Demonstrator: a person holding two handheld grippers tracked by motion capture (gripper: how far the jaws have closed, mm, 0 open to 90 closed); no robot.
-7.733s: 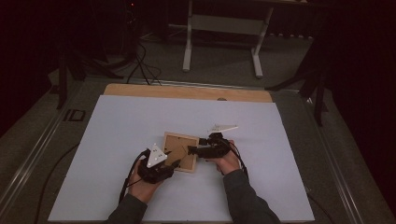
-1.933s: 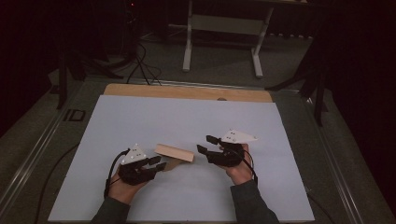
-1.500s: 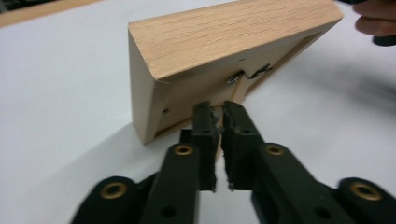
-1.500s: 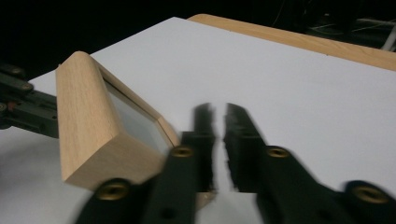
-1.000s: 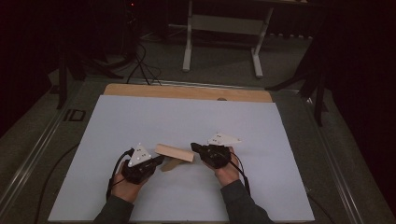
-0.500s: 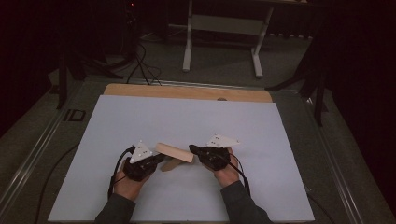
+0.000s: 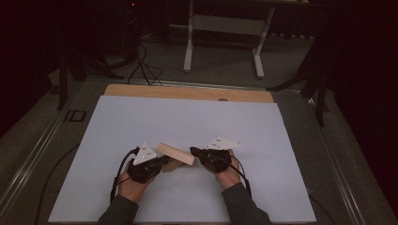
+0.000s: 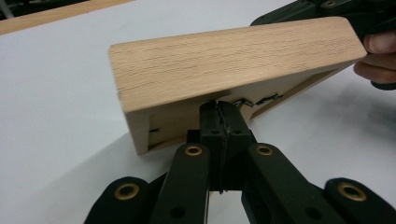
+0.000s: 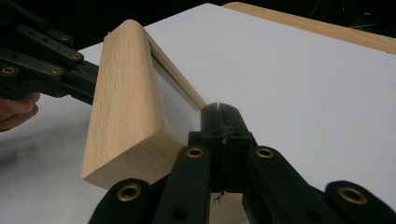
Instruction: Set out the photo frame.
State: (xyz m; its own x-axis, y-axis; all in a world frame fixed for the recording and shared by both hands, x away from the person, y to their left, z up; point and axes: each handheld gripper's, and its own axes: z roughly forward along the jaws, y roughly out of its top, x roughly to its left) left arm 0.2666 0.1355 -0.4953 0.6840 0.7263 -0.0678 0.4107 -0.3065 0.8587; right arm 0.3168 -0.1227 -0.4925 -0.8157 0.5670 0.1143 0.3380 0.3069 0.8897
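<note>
Wooden frame stands on edge, tilted, near the front of the white table, wide bare surface all round. Left gripper and right gripper both closed, jaws together, tips against the frame's opposite ends.

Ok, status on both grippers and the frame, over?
Left gripper shut, under frame's back. Right gripper shut, against glass side. Wooden frame tilted on edge between them. White mat clear ahead.

Two black two-jaw grippers, left gripper and right gripper, brass-coloured rivets on linked arms, pale three-cornered top plates, trailing black cables, dark grey sleeves
</note>
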